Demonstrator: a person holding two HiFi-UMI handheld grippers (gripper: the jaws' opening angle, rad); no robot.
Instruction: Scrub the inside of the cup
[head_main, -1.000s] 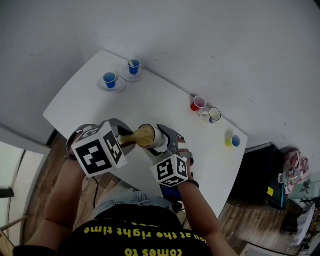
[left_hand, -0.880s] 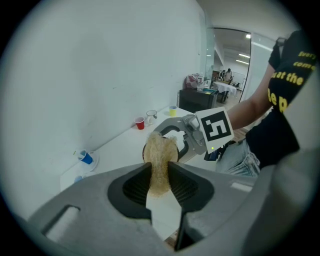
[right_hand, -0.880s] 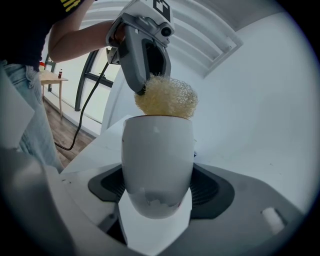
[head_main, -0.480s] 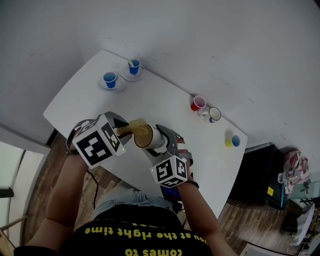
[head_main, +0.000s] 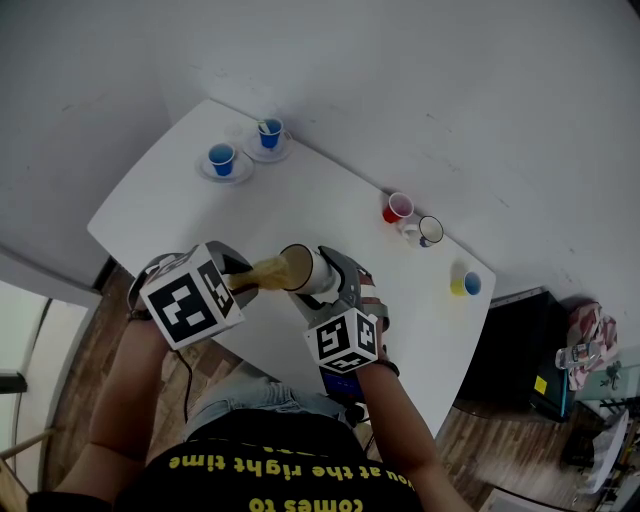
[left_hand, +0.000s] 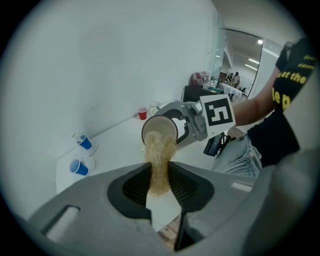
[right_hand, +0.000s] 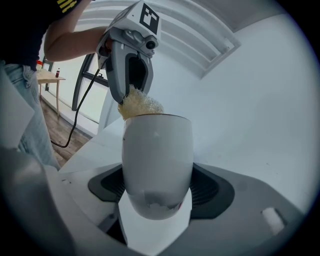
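My right gripper (right_hand: 157, 175) has its fingers (right_hand: 207, 187) clamped on the cup (right_hand: 157, 150), tilted above the surface (head_main: 300, 190). The left gripper (left_hand: 160, 171) pinches the scrubber (left_hand: 160, 152), tip inside the cup. I judge scrubbing underway; next, push deeper and twist.

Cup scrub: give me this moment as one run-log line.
stage: scrubbing | left gripper: jaws shut on sponge | right gripper: jaws shut on cup | sponge tip: in cup mouth

Two blue cups (head_main: 220, 157) (head_main: 270, 132) on two saucers (head_main: 241, 172) (head_main: 284, 150), one red cup (head_main: 395, 209), one mug (head_main: 427, 230), one white cup (head_main: 312, 270), one sponge (head_main: 262, 272).
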